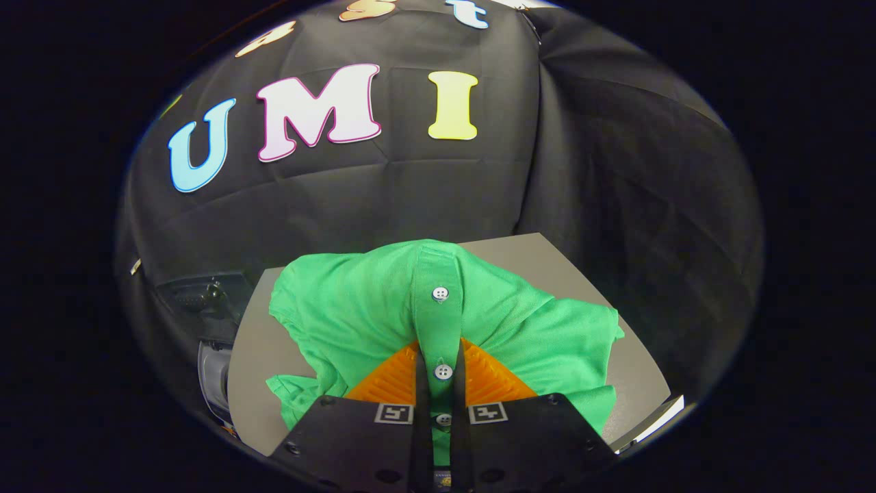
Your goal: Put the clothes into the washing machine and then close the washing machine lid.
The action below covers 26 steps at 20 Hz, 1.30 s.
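Shirt [383, 308]: green, short-sleeved, buttoned placket with white buttons [440, 294], bunched and lifted at the middle, its edges spread over a grey desk [582, 274].

Gripper view, itemised:
- Tool [439, 363]: two orange ribbed fingers [390, 383] closed tight on the shirt's placket (the strip of cloth runs up between them, one button sitting in the narrow gap). Both fingers press the fabric from either side. Black body of the tool below, with two small square markers [393, 413] on its face.
- Shirt, position: between the fingers and just ahead of them, rising into a peak beyond the fingertips; sleeves and hem droop outward to both sides, the right side lying on the desk.
- Desk: grey, flat top, bare corner showing beyond the shirt and a pale edge at the near right.
- Washing machine [212, 329]: dark and grey appliance beside the desk's left edge, partly hidden; whether its lid is up cannot be told.
- Backdrop: black cloth wall [616, 171] behind the desk.
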Tool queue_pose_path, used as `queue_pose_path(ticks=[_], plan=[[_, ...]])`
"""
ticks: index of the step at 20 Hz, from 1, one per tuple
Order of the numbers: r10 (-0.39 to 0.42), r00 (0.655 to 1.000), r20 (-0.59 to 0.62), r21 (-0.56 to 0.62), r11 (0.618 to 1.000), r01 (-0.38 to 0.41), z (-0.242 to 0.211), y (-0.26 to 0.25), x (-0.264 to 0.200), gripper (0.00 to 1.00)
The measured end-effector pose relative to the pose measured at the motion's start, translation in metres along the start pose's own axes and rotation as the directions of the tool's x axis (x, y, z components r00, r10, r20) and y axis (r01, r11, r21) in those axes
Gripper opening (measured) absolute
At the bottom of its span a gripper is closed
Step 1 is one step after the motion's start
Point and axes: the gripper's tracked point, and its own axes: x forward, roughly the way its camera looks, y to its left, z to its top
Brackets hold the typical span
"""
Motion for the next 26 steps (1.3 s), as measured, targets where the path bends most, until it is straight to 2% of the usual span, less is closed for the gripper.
queue_pose_path(ticks=[5, 7, 10, 20, 26], plan=[[0.008, 0.995, 0.1, -0.024, 1.0, -0.005, 0.024, 0.005, -0.015, 0.14], [0.017, 0.989, 0.147, -0.01, 1.0, -0.016, 0.04, 0.013, -0.029, 0.14], [0.032, 0.978, 0.208, -0.047, 0.999, -0.023, 0.066, 0.03, -0.055, 0.14], [0.088, 0.958, 0.272, -0.084, 0.994, -0.068, 0.117, 0.106, -0.133, 0.14], [0.152, 0.954, 0.258, -0.114, 0.985, -0.126, 0.109, 0.179, -0.164, 0.14]])
